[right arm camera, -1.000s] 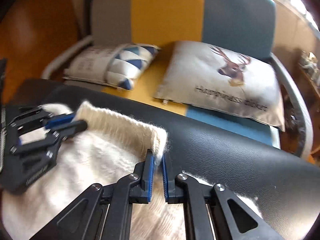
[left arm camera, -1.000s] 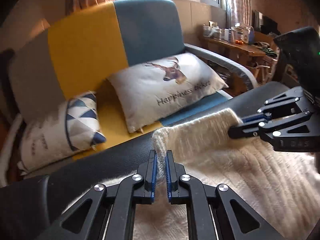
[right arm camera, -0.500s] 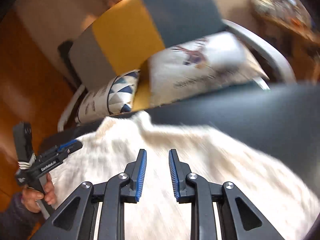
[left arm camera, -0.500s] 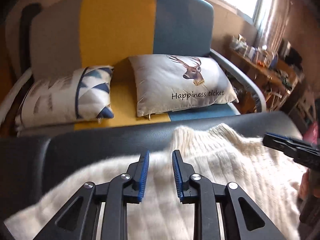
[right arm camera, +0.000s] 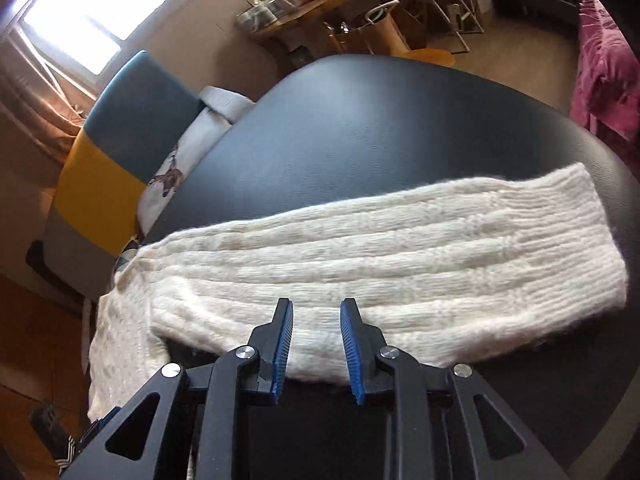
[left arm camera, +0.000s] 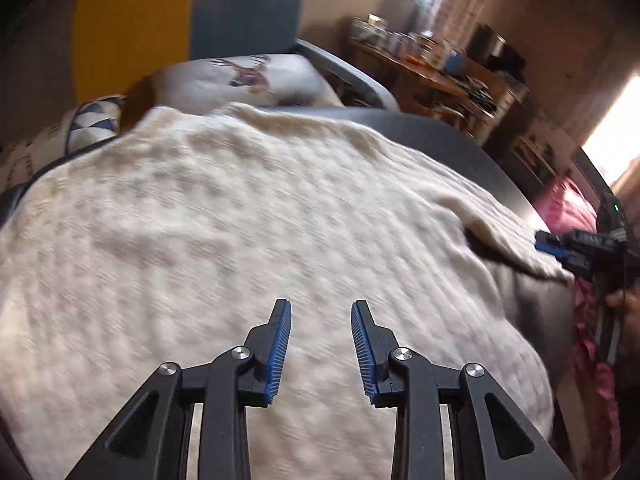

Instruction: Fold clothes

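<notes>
A cream knitted sweater [left arm camera: 248,216] lies spread over a black padded table [left arm camera: 460,144]. My left gripper [left arm camera: 321,312] hovers open above the sweater's body, with nothing between its blue pads. In the left wrist view my right gripper [left arm camera: 550,246] sits at the far right beside the sweater's sleeve edge. In the right wrist view the sleeve [right arm camera: 400,248] stretches flat across the table [right arm camera: 380,128], and my right gripper [right arm camera: 316,308] stands open just over its near edge, holding nothing.
Behind the table stands a yellow and blue sofa [left arm camera: 160,28] with a deer-print pillow [left arm camera: 248,80] and a triangle-print pillow [left arm camera: 92,120]. A cluttered wooden side table [right arm camera: 320,4] is near the window. Pink fabric [right arm camera: 600,64] lies to the right, and a person's hand [left arm camera: 624,304] holds the right gripper.
Both grippers let go of the ribbed hem they pinched a second ago and opened. They pulled back and apart; the right one swung over the sleeve, and the sweater now lies flat.
</notes>
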The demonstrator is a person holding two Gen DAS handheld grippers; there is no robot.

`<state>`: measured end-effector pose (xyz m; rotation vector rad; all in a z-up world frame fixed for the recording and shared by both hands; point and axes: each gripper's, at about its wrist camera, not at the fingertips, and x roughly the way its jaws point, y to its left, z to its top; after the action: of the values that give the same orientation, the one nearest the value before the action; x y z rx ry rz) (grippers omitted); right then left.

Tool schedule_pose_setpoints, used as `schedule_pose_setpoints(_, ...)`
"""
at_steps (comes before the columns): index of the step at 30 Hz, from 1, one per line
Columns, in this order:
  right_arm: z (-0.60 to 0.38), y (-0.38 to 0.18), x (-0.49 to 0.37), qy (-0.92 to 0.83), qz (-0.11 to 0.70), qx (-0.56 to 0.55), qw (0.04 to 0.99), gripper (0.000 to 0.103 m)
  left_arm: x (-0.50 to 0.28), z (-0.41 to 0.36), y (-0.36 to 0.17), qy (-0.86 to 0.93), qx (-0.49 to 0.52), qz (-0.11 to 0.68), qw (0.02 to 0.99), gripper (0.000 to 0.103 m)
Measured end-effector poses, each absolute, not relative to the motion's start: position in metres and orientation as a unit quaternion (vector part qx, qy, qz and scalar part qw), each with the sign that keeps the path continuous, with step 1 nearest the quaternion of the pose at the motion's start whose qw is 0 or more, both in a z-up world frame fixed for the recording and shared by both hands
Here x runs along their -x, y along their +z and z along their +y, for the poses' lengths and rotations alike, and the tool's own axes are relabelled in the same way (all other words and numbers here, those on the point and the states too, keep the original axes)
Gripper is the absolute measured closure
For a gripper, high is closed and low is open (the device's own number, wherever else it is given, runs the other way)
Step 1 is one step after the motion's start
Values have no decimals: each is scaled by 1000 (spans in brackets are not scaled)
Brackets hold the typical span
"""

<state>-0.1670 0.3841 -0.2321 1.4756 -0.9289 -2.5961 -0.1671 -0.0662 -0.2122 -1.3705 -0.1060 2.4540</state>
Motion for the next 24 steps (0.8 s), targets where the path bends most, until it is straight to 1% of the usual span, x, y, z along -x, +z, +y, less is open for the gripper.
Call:
schedule_pose_setpoints(1,386,-234,168,-832,-297,-468,5,83,159,-54,-214,857,485,-30,173,71)
schedule_pose_setpoints(3,390,-237,170,-837,-292,-462,-2,88,143,-30,-219,848,493,-17,193,70)
schedule_pose_setpoints(4,390,-237,172,-841,-281,-462,-11,96,137,-21,-222,847,494,-6,196,70)
schedule_pose_setpoints(5,390,-237,174,-843,-279,-461,-16,97,133,-18,-224,852,488,8,191,70)
schedule_pose_setpoints(7,393,-239,175,-838,-296,-459,-9,97,131,-17,-224,852,488,16,189,69)
schedule_pose_setpoints(10,396,-237,172,-832,-306,-462,7,94,140,-22,-219,845,501,-8,188,69)
schedule_pose_setpoints(12,398,-231,169,-835,-305,-458,12,89,149,-23,-211,843,504,-22,187,68)
schedule_pose_setpoints(13,398,-226,168,-839,-300,-455,15,83,155,-19,-204,849,496,-22,181,68)
schedule_pose_setpoints(14,398,-220,168,-843,-293,-450,18,82,164,-15,-196,854,486,-17,182,68)
schedule_pose_setpoints(19,392,-198,180,-862,-245,-443,29,82,233,14,-162,875,447,-1,186,68)
schedule_pose_setpoints(21,386,-197,190,-865,-222,-450,34,82,262,23,-160,879,444,6,175,68)
schedule_pose_setpoints(24,378,-205,203,-865,-161,-475,11,80,305,29,-166,877,450,-2,166,68)
